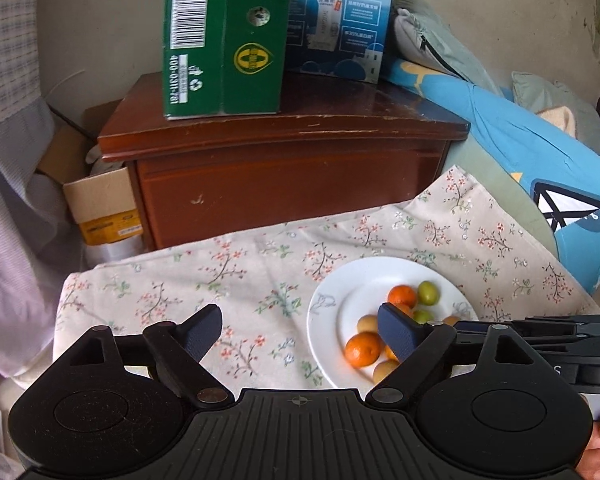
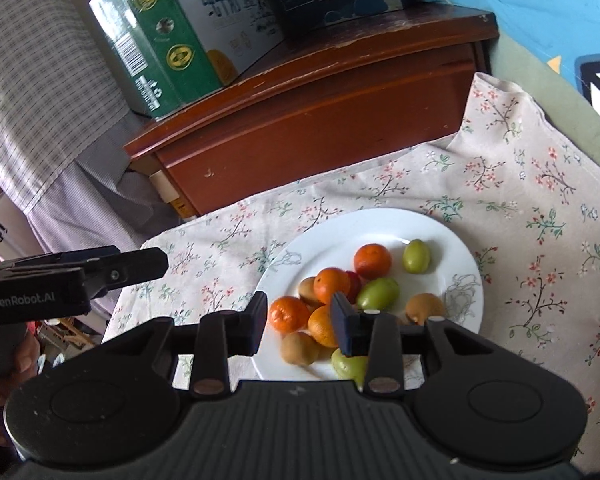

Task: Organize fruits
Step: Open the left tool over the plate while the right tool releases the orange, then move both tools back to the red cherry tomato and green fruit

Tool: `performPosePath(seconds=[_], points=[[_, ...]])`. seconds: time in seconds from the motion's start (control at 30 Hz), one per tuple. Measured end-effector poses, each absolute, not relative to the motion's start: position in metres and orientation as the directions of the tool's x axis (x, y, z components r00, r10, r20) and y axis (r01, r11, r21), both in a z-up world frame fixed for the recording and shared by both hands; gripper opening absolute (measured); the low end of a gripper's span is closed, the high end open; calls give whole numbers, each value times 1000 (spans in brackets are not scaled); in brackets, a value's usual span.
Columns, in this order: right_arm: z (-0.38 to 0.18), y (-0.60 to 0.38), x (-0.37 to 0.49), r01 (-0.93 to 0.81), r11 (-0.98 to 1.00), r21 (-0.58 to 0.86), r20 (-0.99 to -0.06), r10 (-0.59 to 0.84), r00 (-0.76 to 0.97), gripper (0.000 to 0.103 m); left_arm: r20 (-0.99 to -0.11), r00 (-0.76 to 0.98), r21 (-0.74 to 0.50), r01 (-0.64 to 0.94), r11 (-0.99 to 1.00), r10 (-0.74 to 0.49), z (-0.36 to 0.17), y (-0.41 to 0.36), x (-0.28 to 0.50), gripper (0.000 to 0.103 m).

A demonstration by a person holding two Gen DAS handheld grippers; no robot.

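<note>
Tool (image 1: 300, 328) in the left hand stands spread wide, with nothing between its fingers, over the flowered cloth (image 1: 220, 272) just left of the plate (image 1: 340, 272). The right tool (image 2: 302, 326) hangs over the plate's near edge; its fingers are a narrow gap apart and pinch nothing, with fruit lying below the gap.

All the fruit is on the one white plate, which sits on the cloth-covered surface. From the right view I count four tangerines (image 2: 372, 260), three green fruits (image 2: 417, 256), three brown fruits (image 2: 424, 308) and one red fruit (image 2: 354, 280) half buried in the pile. The fingers may hide more.

Beyond the cloth, on the far side, stands one brown wooden cabinet (image 1: 280, 184). It carries two cartons, a green one (image 1: 220, 40) on the left and a blue one (image 1: 340, 20) on the right.
</note>
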State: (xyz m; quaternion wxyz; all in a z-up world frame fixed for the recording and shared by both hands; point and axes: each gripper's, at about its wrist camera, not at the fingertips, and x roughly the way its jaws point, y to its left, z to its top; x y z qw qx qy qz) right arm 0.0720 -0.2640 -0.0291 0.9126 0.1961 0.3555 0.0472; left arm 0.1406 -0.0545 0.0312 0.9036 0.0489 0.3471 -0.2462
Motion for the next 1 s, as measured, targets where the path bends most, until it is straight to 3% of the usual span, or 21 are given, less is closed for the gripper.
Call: performPosePath(seconds=[0.6, 1.0], points=[[-57, -207, 64, -112, 921, 372, -696, 357, 624, 36, -729, 598, -58, 431, 900, -333, 0, -16, 130, 93], [-71, -190, 70, -138, 924, 357, -722, 367, 586, 36, -787, 552, 45, 499, 866, -277, -31, -7, 121, 93]])
